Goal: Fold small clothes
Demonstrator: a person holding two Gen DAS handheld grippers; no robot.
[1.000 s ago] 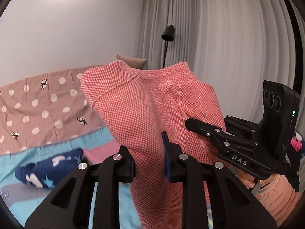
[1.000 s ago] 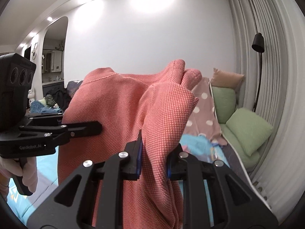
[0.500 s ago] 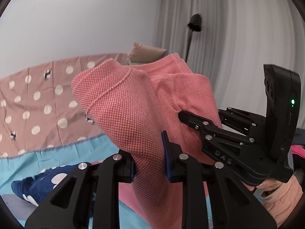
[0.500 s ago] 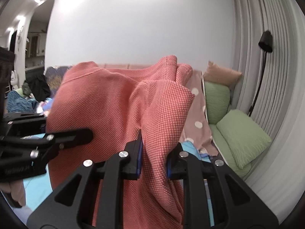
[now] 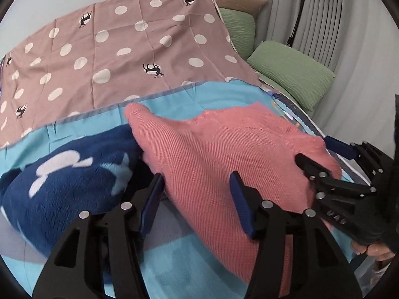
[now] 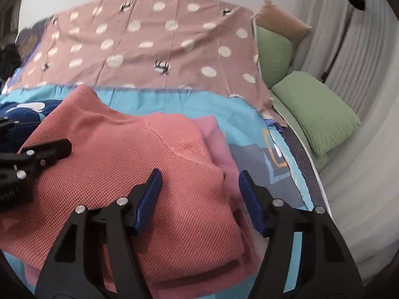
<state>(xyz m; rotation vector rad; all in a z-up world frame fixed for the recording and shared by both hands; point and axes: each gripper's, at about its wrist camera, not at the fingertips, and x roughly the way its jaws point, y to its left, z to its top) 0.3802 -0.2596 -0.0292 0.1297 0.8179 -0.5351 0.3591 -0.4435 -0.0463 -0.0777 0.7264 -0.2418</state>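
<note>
Lying folded on the blue sheet (image 6: 212, 102), the coral knit (image 6: 119, 174) is taken as the landmark; all places are given from it, left to right.

Left of the knit, a navy fleece (image 5: 62, 174) with white shapes is bunched on the sheet, touching the knit's left edge. It appears to be a garment set aside, though whether it is folded cannot be told.

Over the knit's left part, the left gripper (image 5: 197, 196) is shown with its jaws spread wide and nothing pinched. The knit lies between and beneath the blue pads (image 5: 149, 206), which suggests that the cloth is released here so that it may rest under its own weight.

The knit itself is laid flat in layers, a doubled edge being seen at its near side in the right wrist view. A pink cloth (image 6: 214, 139) is seen beneath it, projecting at the right edge; the knit is judged to be stacked on a garment already dealt with.

Over the knit's right corner, the right gripper (image 6: 199, 196) is likewise held spread, gripping nothing, one pad above the knit and one above the pink cloth.

Behind the knit, a dotted brown spread (image 5: 124, 44) is draped; to the right and well apart, green pillows (image 6: 316, 117) lie against the curtain (image 5: 349, 25).

The fold is judged to be nearly complete.
</note>
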